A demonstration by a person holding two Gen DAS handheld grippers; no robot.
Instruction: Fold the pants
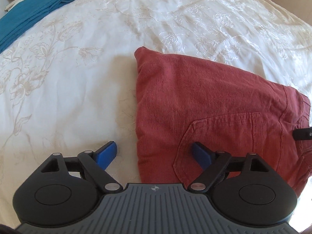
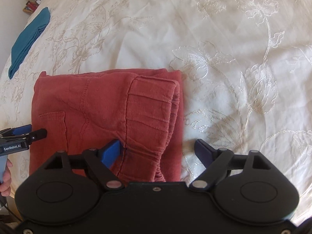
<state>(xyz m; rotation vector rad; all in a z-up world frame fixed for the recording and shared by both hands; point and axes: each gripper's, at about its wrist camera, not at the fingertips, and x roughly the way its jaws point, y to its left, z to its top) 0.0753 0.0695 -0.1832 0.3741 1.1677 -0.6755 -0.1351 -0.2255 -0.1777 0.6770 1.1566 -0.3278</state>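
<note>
Left claw (image 1: 154,154) hangs with its blue pads spread wide and nothing clamped between them; one pad sits over the bedspread, the other over the back pocket (image 1: 220,146) of the red pants (image 1: 204,101), so the near left edge of the bundle runs up between the two. Right claw (image 2: 158,150) is in the same state, pads well apart and gripping nothing; its left pad is over the gathered waistband (image 2: 152,107), its right pad over bare bedspread, and the right edge of the pants lies between them. Neither pad visibly presses cloth, though just how close they sit I cannot tell.

Out from the claws, the pants lie on the white embroidered bed (image 1: 175,19) as a compact, roughly square packet; legs are tucked away under the seat, waistband doubled over on top at the right side, corners fairly tidy. Beyond the left claw, far up and to its left, a folded teal cloth (image 1: 35,9) rests near the bed's edge, well apart from the pants; a bedside table with small items sits past it. A hand (image 2: 5,177) shows on the left tool's handle.

My read: the folding looks essentially done; what remains, if anything, is one last halving or a squaring-up of that puffy left corner.
</note>
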